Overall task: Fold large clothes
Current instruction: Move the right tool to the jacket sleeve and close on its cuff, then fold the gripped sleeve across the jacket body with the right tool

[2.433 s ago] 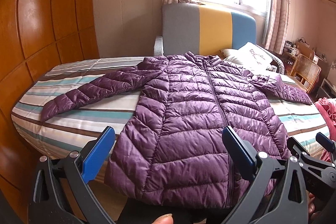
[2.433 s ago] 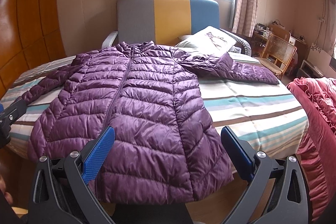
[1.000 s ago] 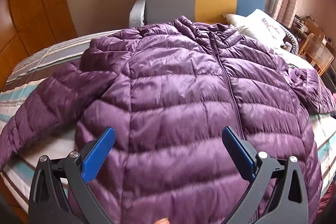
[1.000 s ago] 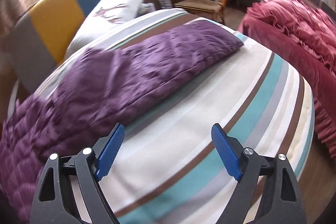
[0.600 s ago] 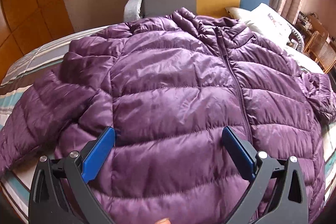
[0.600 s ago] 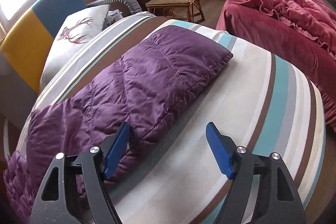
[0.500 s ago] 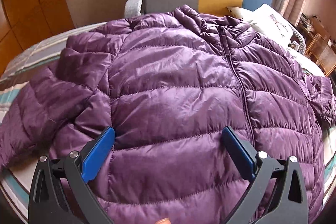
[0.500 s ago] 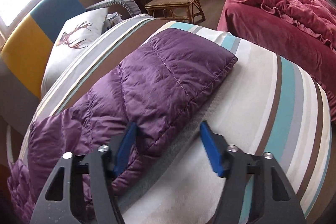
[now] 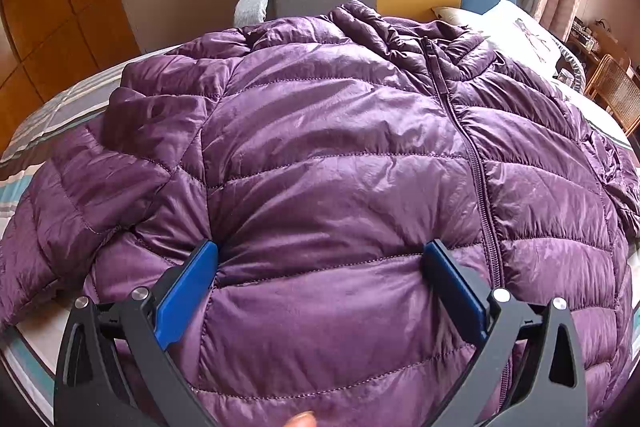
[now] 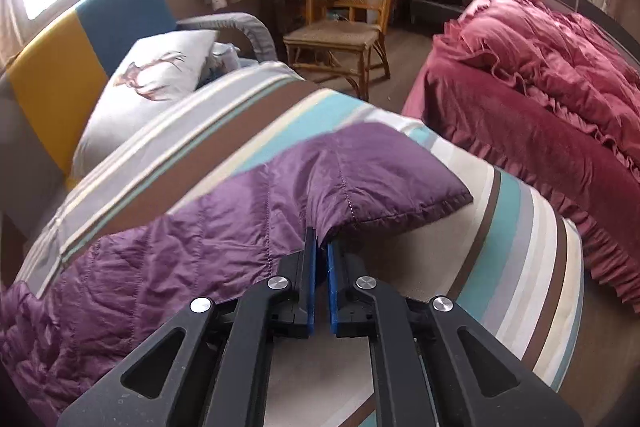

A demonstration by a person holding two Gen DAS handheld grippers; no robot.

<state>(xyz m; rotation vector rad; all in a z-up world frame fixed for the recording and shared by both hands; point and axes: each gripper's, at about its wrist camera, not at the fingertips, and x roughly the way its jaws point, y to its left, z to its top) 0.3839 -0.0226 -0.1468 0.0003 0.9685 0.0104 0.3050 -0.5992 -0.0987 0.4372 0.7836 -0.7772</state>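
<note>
The striped bed (image 10: 520, 227) carries the whole job, and beside its far edge sits a red quilt (image 10: 540, 87) — a sleeve swung wide could drag toward it. Spread across the bed, front up and zipped, lies the purple puffer jacket (image 9: 340, 155); its slick, puffy shell is the main hazard, since trapped air makes it spring back and any fold may slump open. Its right sleeve (image 10: 280, 211) stretches out over the stripes, and only a thin lip of the lower edge near the cuff sits in the clamp, so a quick pull could slip it free. The right hand-held gripper (image 10: 321, 247) is pressed together, pinching that edge. The left hand-held gripper (image 9: 320, 259) stands spread, fingertips dimpling the jacket's body without holding it — if it lifts, the torso may slide with the sleeve.
</note>
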